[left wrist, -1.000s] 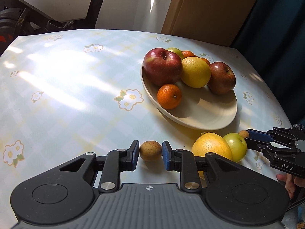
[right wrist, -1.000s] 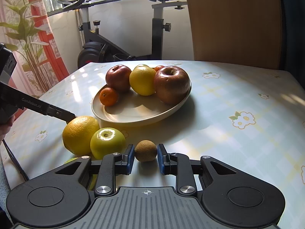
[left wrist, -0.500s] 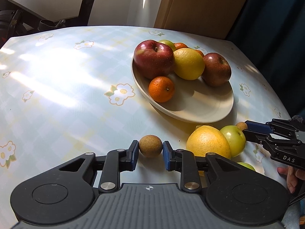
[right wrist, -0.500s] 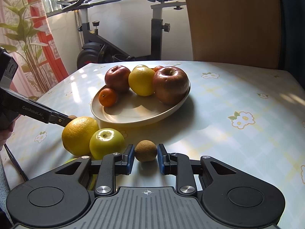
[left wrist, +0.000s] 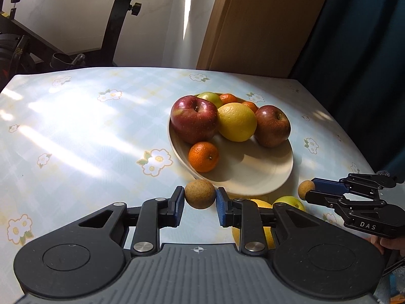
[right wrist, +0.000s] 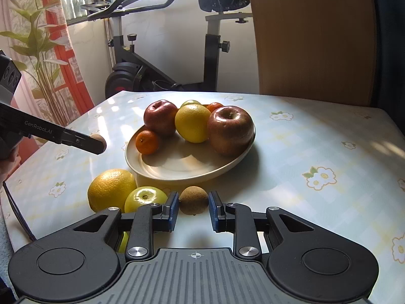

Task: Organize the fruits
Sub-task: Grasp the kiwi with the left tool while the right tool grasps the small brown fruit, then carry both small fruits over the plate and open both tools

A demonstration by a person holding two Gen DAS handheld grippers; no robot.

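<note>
My left gripper is shut on a small round brown fruit, held just in front of the cream plate. In the right wrist view, my right gripper is shut on a second small brown fruit, low over the table at the plate's near rim. On the plate lie two red apples, a yellow citrus, a mandarin and several more behind. A big yellow orange and a green apple sit on the table left of my right gripper.
The flowered tablecloth stretches wide to the left of the plate. An exercise bike stands beyond the far table edge, with a wooden panel beside it. The left gripper's arm reaches in from the left, above the orange.
The left gripper has risen a little above the yellow orange and tilted up, its brown fruit still in it. The right gripper has hardly moved.
</note>
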